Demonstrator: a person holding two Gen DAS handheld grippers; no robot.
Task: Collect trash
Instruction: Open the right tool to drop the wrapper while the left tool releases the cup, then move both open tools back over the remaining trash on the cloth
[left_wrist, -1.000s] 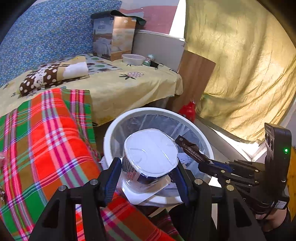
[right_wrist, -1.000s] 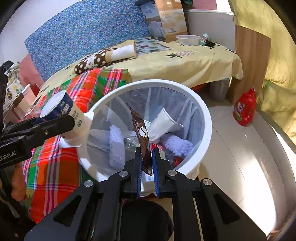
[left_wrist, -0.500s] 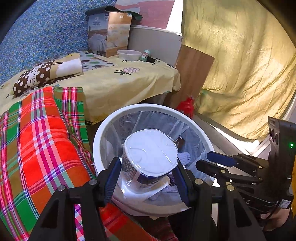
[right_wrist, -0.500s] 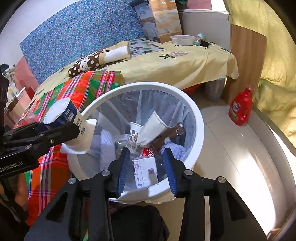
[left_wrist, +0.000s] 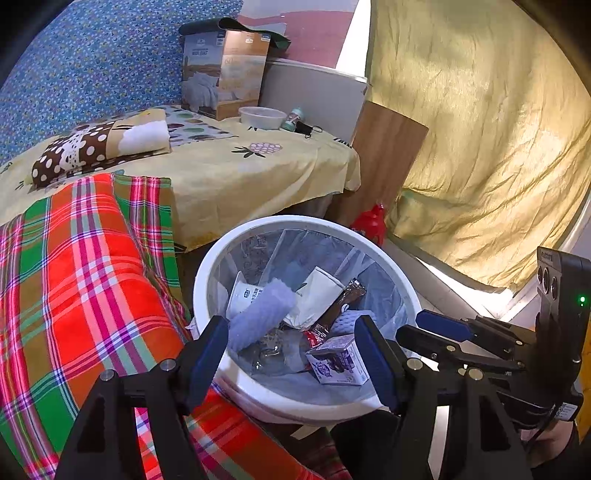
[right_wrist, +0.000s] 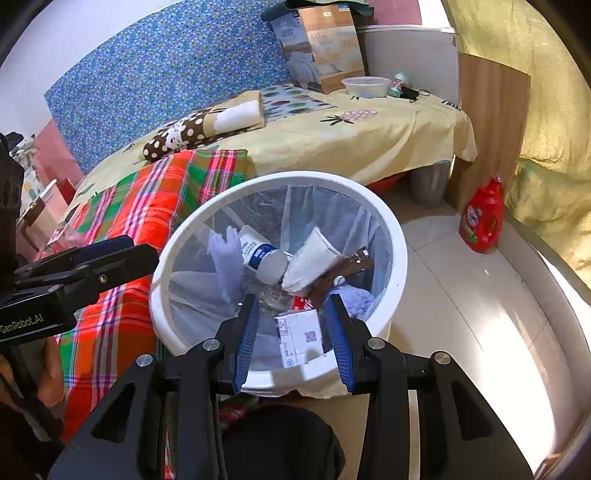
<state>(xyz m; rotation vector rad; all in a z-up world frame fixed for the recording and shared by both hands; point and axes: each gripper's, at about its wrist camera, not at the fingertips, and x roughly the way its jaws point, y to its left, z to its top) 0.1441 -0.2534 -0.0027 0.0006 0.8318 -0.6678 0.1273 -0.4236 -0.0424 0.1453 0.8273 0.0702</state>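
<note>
A white trash bin (left_wrist: 306, 221) with a clear liner stands beside the bed and holds several pieces of trash. The blue-and-white paper cup (left_wrist: 243, 295) lies on its side inside it, beside a pale cloth (left_wrist: 262, 314). A brown wrapper (right_wrist: 347, 269) leans among the trash, and a small carton (right_wrist: 299, 336) lies at the near wall. My left gripper (left_wrist: 290, 343) hangs over the bin's near rim, its jaws opening with nothing between them. My right gripper (right_wrist: 291, 317) is open over the bin (right_wrist: 280, 179), empty. It also shows in the left wrist view (left_wrist: 436, 325).
A red-and-green plaid blanket (left_wrist: 74, 277) covers the bed edge left of the bin. A red detergent bottle (right_wrist: 482, 218) stands on the tiled floor near a wooden board (right_wrist: 491, 122). A bowl (right_wrist: 365, 86) and a box sit on the far bed corner.
The right gripper opened and the brown wrapper dropped into the bin. Then the left gripper opened and the paper cup fell in. Neither hand shifted much.
</note>
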